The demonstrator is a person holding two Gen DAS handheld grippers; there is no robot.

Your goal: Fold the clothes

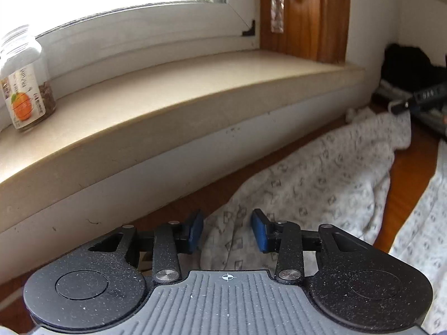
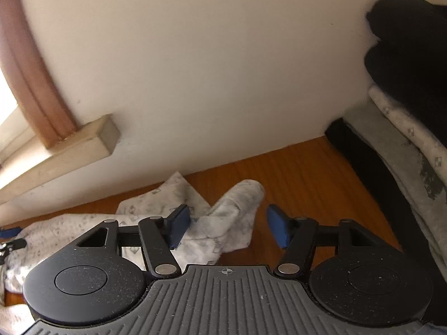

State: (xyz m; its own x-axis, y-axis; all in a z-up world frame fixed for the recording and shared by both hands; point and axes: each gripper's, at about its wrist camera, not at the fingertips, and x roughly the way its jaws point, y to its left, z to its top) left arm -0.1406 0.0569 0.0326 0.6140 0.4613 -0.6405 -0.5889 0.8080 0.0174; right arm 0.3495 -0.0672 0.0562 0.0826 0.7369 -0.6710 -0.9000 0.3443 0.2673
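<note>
A pale grey garment with a small diamond print (image 1: 321, 173) lies rumpled on the wooden table (image 1: 402, 178), close under the windowsill. My left gripper (image 1: 227, 230) stands over its near end. The blue pads are apart, and cloth lies between and below them without being pinched. In the right wrist view, a narrow end of the same garment (image 2: 232, 217) points toward the wall. My right gripper (image 2: 229, 227) is open around it, the left pad beside the cloth and the right pad over bare wood.
A glass jar with an orange label (image 1: 23, 83) stands on the beige windowsill (image 1: 167, 97). The white wall (image 2: 209, 69) runs along the table's far edge. At the right is a stack of folded pale clothes (image 2: 405, 128) with a black garment (image 2: 413, 42) on top.
</note>
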